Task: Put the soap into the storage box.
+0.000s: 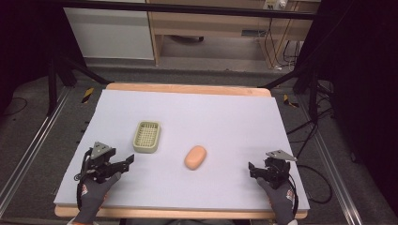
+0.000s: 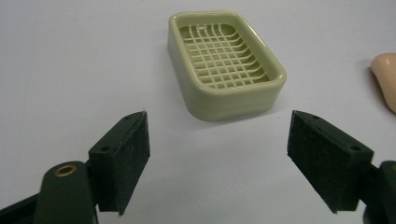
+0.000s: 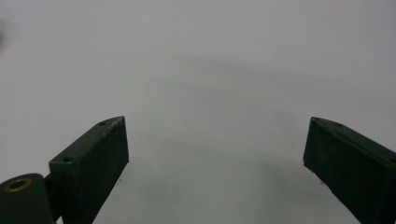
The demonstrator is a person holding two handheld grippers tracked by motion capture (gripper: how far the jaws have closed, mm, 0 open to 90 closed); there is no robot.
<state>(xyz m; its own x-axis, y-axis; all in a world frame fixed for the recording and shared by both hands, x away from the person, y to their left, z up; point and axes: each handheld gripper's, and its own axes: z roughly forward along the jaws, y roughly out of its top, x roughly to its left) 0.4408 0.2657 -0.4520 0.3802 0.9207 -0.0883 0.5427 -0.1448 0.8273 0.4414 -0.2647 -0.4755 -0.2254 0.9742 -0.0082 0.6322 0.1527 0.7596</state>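
Observation:
A pale green soap dish (image 1: 147, 136) with a grid floor sits empty on the left half of the white mat; it also lies ahead of the left gripper's jaws (image 2: 226, 64). A peach bar of soap (image 1: 195, 157) lies to its right near the mat's middle, and its edge (image 2: 386, 79) shows at the right of the left gripper view. My left gripper (image 1: 127, 161) rests low at the mat's left front, open and holding nothing, a short way from the dish. My right gripper (image 1: 251, 168) is at the right front, open over bare mat (image 3: 210, 93).
The white mat (image 1: 225, 117) covers a wooden table (image 1: 187, 87). A gloved hand (image 1: 96, 192) holds each gripper from the near edge. Cables trail on the floor to the right, and a wooden desk stands beyond the table.

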